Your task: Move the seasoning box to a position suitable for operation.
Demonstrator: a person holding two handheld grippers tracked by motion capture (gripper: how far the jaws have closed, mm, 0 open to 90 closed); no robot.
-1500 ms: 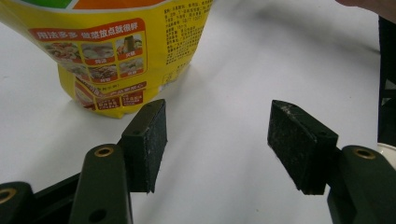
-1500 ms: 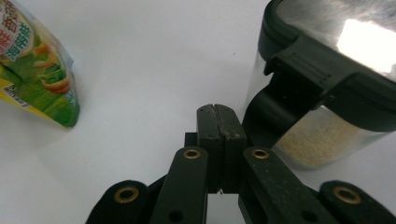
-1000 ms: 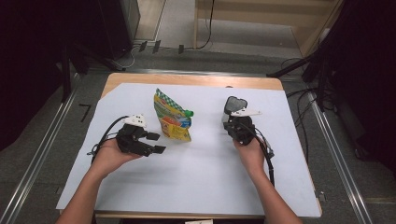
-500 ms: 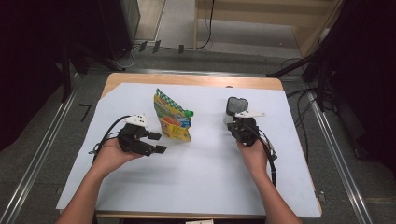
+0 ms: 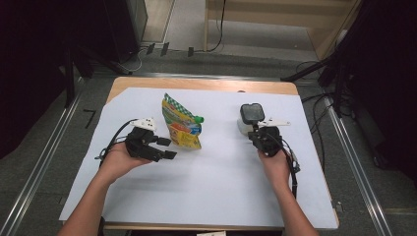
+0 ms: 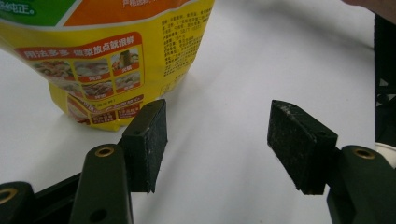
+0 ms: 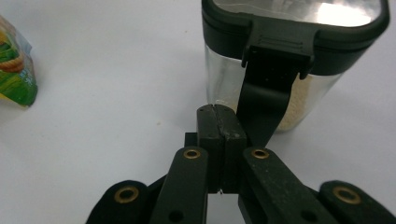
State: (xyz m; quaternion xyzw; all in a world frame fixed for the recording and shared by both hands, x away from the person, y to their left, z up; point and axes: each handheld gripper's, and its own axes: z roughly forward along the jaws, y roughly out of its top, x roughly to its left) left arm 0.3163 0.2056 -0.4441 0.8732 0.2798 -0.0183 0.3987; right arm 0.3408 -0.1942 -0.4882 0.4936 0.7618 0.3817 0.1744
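Observation:
A yellow and green food pouch (image 5: 181, 125) with a green cap stands on the white sheet, left of centre. My left gripper (image 5: 166, 148) lies just left of it, open, with nothing between its jaws. From the left gripper view (image 6: 217, 121) the pouch (image 6: 107, 56) stands just beyond the left pad. A clear container (image 5: 250, 118) with a dark lid stands right of centre. My right gripper (image 5: 256, 131) is shut and empty just in front of it. Seen from the right gripper (image 7: 219, 112), the container (image 7: 280, 51) holds pale grains. The pads sit beside its black latch strap; I cannot tell if they touch.
The white sheet (image 5: 206, 196) covers most of a wooden table (image 5: 196, 83). Metal rails run along the floor on both sides, and cables lie beyond the far edge. A corner of the pouch (image 7: 14, 70) lies far left in the right gripper view.
My right hand has shifted slightly to the right, staying close to the container. The left gripper and the pouch have not moved.

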